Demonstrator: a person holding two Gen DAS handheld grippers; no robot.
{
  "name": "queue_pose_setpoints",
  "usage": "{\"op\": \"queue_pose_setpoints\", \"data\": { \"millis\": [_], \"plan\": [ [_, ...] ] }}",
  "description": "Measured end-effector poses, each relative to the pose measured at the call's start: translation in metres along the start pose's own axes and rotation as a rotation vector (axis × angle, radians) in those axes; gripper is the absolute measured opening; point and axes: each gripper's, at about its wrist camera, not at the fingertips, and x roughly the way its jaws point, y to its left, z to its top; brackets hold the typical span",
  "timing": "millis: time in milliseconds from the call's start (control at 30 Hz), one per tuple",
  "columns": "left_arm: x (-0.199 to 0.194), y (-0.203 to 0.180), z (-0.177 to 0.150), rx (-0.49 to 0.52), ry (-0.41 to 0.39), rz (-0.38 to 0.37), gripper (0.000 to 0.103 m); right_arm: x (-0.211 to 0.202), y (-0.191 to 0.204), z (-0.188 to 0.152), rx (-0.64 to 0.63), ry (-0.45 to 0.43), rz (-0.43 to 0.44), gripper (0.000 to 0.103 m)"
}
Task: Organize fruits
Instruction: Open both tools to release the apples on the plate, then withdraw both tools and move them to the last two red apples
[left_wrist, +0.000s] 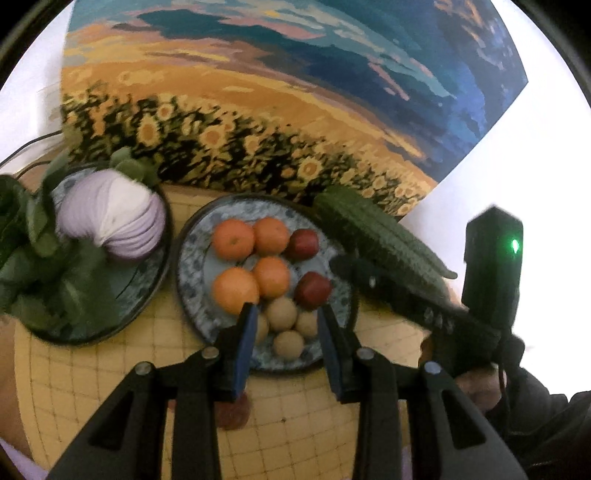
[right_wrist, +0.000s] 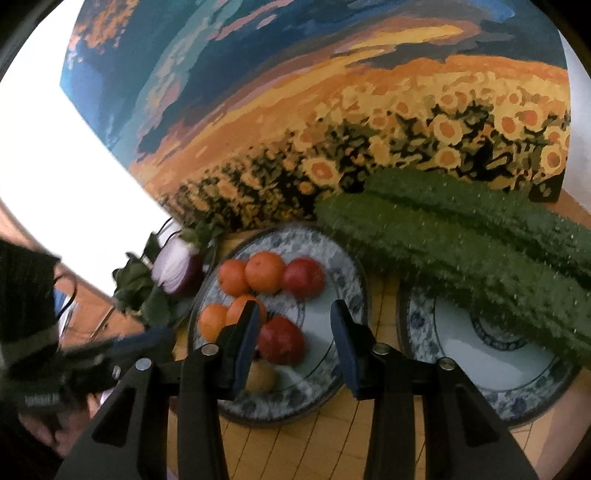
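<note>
A blue-patterned plate (left_wrist: 192, 266) holds several oranges (left_wrist: 236, 288), two red fruits (left_wrist: 313, 290) and several small tan round fruits (left_wrist: 289, 344). My left gripper (left_wrist: 287, 312) hovers over the tan fruits, open, with nothing pressed between its pads. Under its left finger, a red fruit (left_wrist: 232, 413) lies partly hidden on the mat. In the right wrist view my right gripper (right_wrist: 295, 317) is open above the same plate (right_wrist: 288, 240). A red fruit (right_wrist: 280, 339) and a tan fruit (right_wrist: 260, 376) lie just below it.
A left plate carries a cut purple onion (left_wrist: 114, 218) and leafy greens (left_wrist: 29, 266). Two bumpy green gourds (right_wrist: 461, 251) rest across the right plate (right_wrist: 498, 398). A sunflower painting (left_wrist: 258, 110) stands behind. Everything sits on a yellow grid mat (left_wrist: 295, 424).
</note>
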Motion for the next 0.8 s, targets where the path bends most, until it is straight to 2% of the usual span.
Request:
{"op": "queue_pose_setpoints", "data": {
  "millis": [200, 333, 567, 733, 800],
  "plan": [
    [-0.016, 0.009, -0.013, 0.003, -0.012, 0.043, 0.034, 0.031, 0.016, 0.012, -0.141, 0.021, -0.155, 0.041],
    [-0.024, 0.021, -0.023, -0.029, -0.010, 0.063, 0.034, 0.042, 0.016, 0.020, -0.154, 0.034, -0.101, 0.033],
    [-0.031, 0.033, -0.024, -0.063, -0.027, 0.057, 0.034, 0.030, 0.016, 0.021, -0.148, 0.076, 0.025, 0.033],
    [-0.029, 0.029, -0.025, -0.049, -0.017, 0.044, 0.034, 0.045, 0.014, 0.019, -0.115, 0.153, 0.035, 0.034],
    [-0.028, 0.029, -0.025, -0.049, -0.018, 0.047, 0.034, 0.046, 0.011, 0.019, -0.099, 0.155, 0.063, 0.034]
  ]
}}
